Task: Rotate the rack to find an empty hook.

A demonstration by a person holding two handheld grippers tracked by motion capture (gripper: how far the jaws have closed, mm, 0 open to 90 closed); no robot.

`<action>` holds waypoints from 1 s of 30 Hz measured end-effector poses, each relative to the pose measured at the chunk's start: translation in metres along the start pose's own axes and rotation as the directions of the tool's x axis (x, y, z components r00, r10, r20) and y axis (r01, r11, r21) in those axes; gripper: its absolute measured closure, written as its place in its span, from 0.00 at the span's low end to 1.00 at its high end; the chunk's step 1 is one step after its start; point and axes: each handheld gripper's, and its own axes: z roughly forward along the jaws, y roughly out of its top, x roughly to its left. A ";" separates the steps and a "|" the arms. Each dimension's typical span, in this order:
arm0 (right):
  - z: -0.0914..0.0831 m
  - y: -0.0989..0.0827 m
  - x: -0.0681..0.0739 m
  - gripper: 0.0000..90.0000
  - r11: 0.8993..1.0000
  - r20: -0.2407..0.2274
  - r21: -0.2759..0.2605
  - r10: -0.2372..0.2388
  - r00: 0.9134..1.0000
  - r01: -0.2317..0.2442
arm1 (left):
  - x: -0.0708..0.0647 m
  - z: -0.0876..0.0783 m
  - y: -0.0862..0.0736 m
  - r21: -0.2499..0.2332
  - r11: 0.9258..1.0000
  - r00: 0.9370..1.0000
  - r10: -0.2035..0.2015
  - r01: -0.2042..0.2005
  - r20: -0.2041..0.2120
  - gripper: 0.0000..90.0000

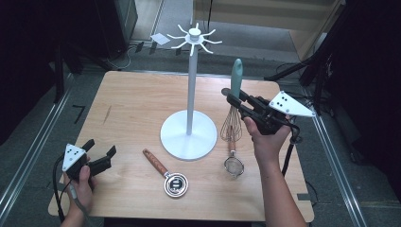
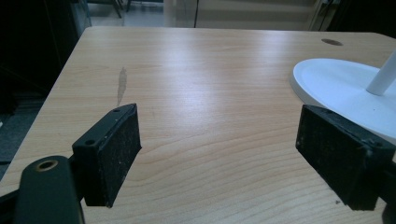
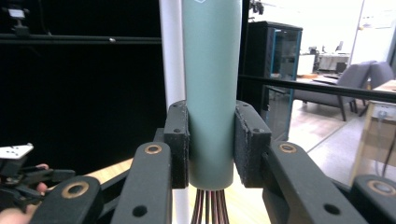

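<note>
A whisk (image 1: 234, 101) with a pale green handle (image 3: 210, 84) and copper wires hangs upright above the table's right side, right of the white hook stand (image 1: 190, 109). My right gripper (image 1: 231, 98) is shut on its handle, the pads (image 3: 177, 144) pressing it from both sides. The stand's white pole (image 3: 172, 51) rises just behind the handle. My left gripper (image 1: 100, 147) rests at the table's front left corner, open, with bare wood between its pads (image 2: 114, 151). The stand's round base (image 2: 341, 88) lies ahead of it to the right.
A measuring cup (image 1: 170, 177) with a wooden handle lies in front of the stand's base. A small mesh strainer (image 1: 233, 161) lies under the hanging whisk. The stand's hooks (image 1: 195, 38) spread out at its top. The table (image 1: 132, 104) is light wood with dark floor around it.
</note>
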 end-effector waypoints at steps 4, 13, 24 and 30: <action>0.007 0.006 0.007 0.79 1.000 -0.028 -0.006 -0.005 1.000 0.005 | -0.001 0.001 0.000 0.005 1.000 1.000 0.006 -0.006 0.002 0.16; 0.021 0.016 0.020 0.79 1.000 -0.053 -0.006 -0.017 0.998 0.017 | -0.001 0.002 0.000 0.009 1.000 1.000 0.008 -0.008 0.008 0.16; 0.033 0.021 0.028 0.79 1.000 -0.069 -0.017 -0.006 0.998 0.005 | 0.000 0.000 0.000 0.004 1.000 1.000 0.006 -0.006 0.015 0.16; 0.039 0.023 0.032 0.79 1.000 -0.064 -0.012 -0.005 0.998 0.004 | -0.001 0.001 0.000 0.003 1.000 1.000 0.006 -0.006 0.019 0.16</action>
